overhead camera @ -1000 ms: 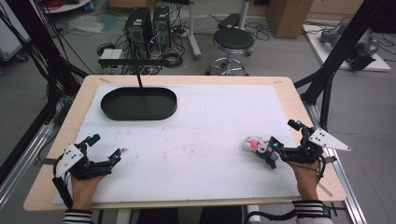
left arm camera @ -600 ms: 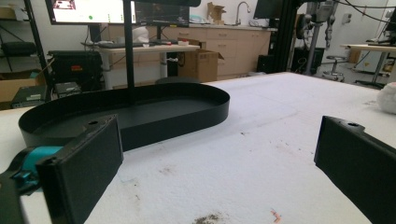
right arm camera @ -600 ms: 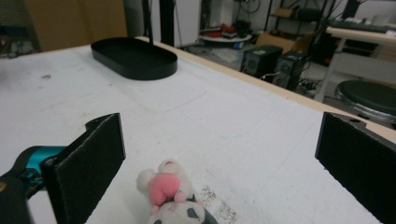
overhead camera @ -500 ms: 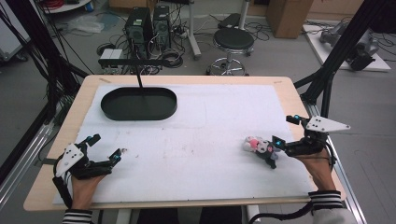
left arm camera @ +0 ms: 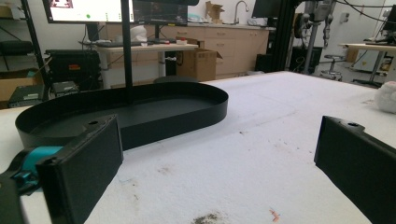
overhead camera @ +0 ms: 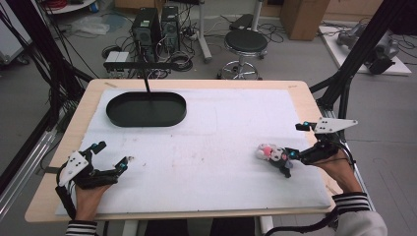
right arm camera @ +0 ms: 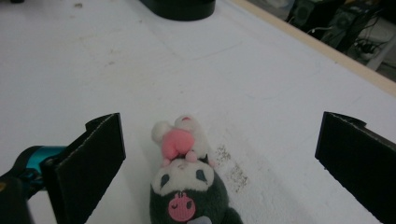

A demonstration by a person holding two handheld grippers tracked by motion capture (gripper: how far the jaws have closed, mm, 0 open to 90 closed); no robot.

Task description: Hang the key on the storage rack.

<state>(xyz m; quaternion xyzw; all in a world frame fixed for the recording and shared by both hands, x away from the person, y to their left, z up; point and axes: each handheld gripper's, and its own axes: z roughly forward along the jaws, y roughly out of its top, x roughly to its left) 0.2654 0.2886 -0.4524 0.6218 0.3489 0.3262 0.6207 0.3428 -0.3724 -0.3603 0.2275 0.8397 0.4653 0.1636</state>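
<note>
I have the right tool (overhead camera: 286,160) spread wide around the plush toy (right arm camera: 187,186), which lies on the white tabletop (overhead camera: 221,147), untouched. Left tool (overhead camera: 115,164) rests released, well apart. Next, I judge: clench on the plush, then perhaps carry it toward the black tray (overhead camera: 146,109)

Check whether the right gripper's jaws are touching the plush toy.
Apart. In the right gripper view the right gripper is open, and white mat shows between each jaw and the plush toy lying between them.
</note>
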